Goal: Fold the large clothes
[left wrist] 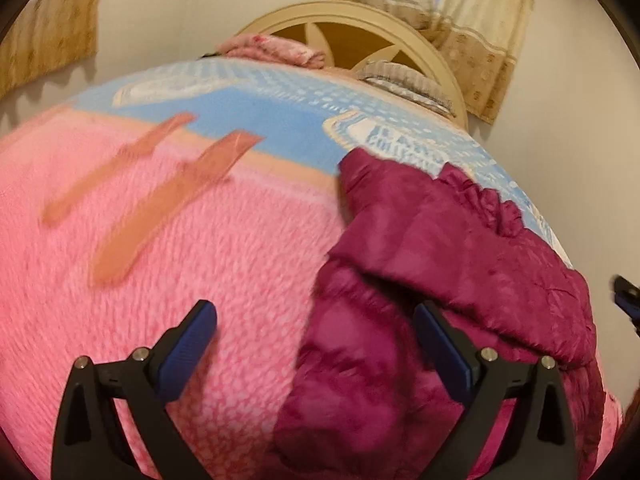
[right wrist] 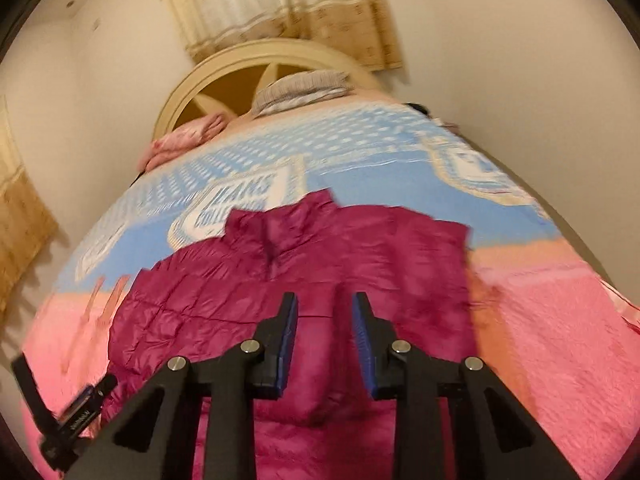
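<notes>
Left wrist: fingers [left wrist: 202,322] wide, seemingly empty.

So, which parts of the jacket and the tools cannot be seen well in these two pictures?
- Magenta quilted jacket: its hem is hidden in the right wrist view behind the right tool, and its right side is cut off in the left wrist view.
- Left tool: shows jaws wide apart over the pink fleece blanket; contact is unclear.
- Blue patterned bedspread: print is motion-blurred.
</notes>
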Demonstrator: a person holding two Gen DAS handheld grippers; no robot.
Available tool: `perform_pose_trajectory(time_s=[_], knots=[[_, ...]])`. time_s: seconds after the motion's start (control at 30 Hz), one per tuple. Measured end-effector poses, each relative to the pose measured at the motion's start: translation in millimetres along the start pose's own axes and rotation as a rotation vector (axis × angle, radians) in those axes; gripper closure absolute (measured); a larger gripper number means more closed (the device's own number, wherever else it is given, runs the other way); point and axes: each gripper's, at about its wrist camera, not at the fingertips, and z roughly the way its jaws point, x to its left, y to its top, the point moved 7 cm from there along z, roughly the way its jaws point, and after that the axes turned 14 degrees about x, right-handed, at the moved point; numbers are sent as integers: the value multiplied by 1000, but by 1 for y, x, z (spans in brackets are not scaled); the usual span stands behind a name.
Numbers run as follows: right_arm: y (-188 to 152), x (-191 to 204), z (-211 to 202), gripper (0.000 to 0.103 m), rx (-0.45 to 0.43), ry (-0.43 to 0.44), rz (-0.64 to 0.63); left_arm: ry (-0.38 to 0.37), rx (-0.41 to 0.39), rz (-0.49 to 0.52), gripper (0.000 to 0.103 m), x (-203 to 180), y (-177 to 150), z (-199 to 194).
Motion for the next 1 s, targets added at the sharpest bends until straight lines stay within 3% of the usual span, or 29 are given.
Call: perform_pose_trajectory(time_s=[0.17,0.33,0.47,0.57,0.7,0.83,1.0], knots=[[-3,22,49,74,75,-3,-39,-20,-49,33,1,-22,54,-17],[-16,18,84,74,141,-17,-37,69,-19,56,1,-34,93,20],[-27,14,102,74,171,-27,-64,161,64,27,1,-22,80,58],[-32,15,107,74,165,-41,-91,166,119,-12,1,-8,58,80],[-36,16,109,74,163,-46,-101,183,117,-26,0,-1,42,85],[-37,12,110,74,163,-29,-88,252,126,6,0,-6,39,88],[-26,23,98,72,210,-61,-141,185,117,-26,0,0,39,85]])
